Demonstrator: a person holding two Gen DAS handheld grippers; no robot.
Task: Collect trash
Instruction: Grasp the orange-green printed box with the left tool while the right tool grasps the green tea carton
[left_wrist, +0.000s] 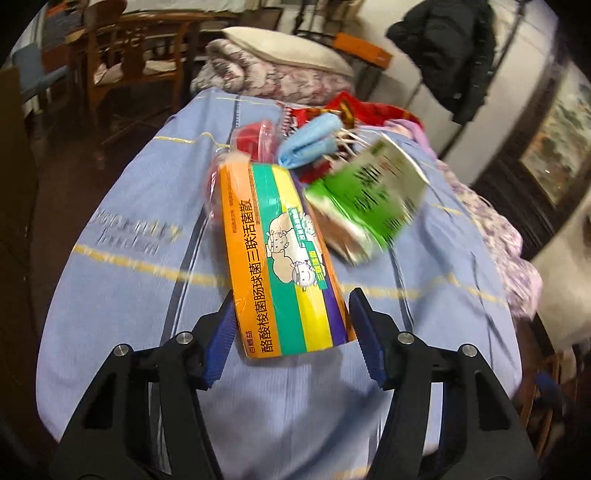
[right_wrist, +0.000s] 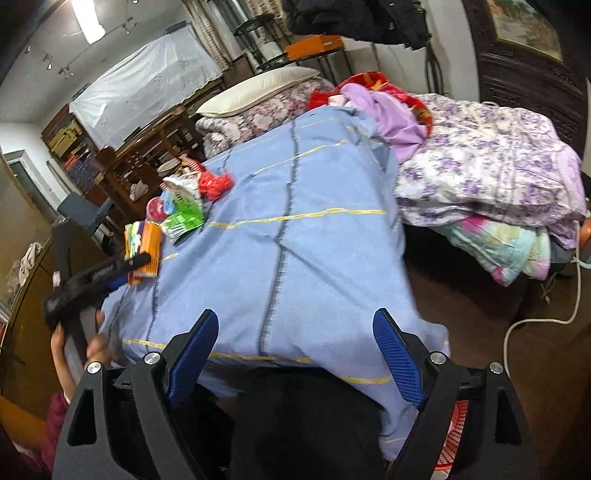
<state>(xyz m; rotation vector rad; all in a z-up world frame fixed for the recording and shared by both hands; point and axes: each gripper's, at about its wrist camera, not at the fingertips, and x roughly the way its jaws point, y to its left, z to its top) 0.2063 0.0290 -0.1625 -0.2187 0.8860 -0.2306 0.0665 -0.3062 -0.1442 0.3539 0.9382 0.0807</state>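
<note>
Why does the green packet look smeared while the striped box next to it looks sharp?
Left wrist view: the green packet is streaked by motion blur; the striped box between the open left tongs reads crisply. Right wrist view: fisheye bends the blue blanket, and edges darken.

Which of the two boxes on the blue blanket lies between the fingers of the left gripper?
The orange box with green, yellow and purple stripes. Its near end sits inside the open left gripper. The green box lies farther off, to its right.

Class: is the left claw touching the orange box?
Cannot tell. In the left wrist view the left claw brackets the orange box, but blur hides whether either finger makes contact.
</note>
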